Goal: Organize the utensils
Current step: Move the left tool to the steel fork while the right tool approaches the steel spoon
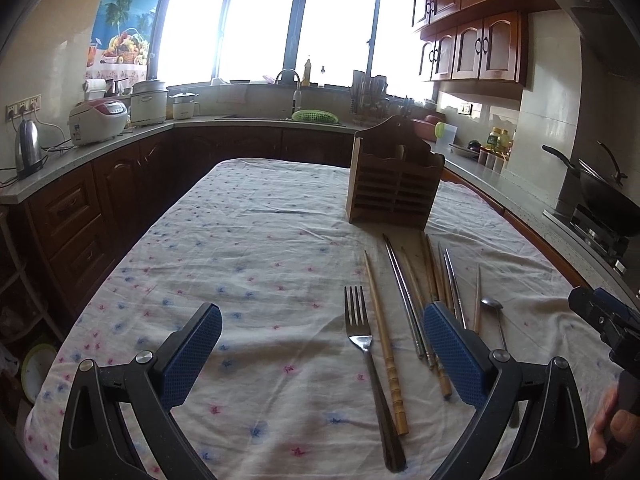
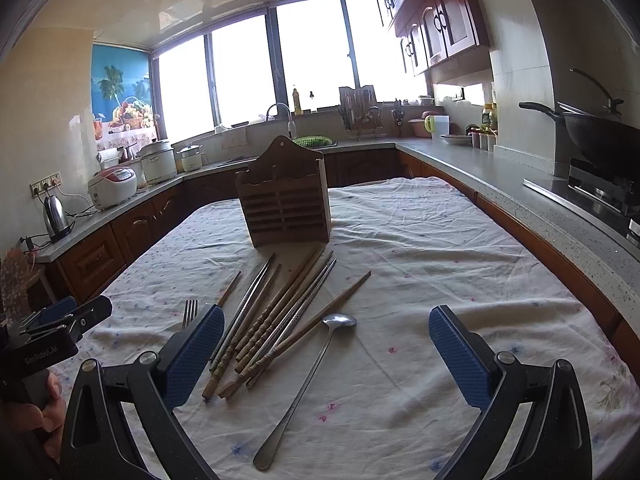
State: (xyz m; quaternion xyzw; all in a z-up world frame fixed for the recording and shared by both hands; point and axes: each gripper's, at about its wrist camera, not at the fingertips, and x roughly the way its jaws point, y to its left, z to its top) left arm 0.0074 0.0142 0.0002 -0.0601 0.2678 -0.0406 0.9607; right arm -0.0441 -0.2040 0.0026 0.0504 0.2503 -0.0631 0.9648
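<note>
Both grippers hang spread wide and empty above the table [image 1: 248, 216]: your left gripper [image 1: 322, 354] with the fork [image 1: 362, 344] between its fingers, your right gripper [image 2: 326, 354] with the spoon [image 2: 310, 380] between its own. By the look of it nothing is sorted yet. The wooden holder [image 2: 286, 206] stands upright at the middle of the cloth; whether anything sits in its slots, you cannot tell from here. All the utensils lie flat in front of it: the chopsticks [image 2: 272, 320], wood and metal, fanned in a loose bundle with their tips near the holder's foot, the fork on their left, the spoon on their right with its bowl just beside the outermost stick. Every piece is left to lift and slot in. From your left gripper, the bundle lies under and just beyond the right finger [image 1: 454, 354]; from your right, beside the left finger [image 2: 194, 354].
</note>
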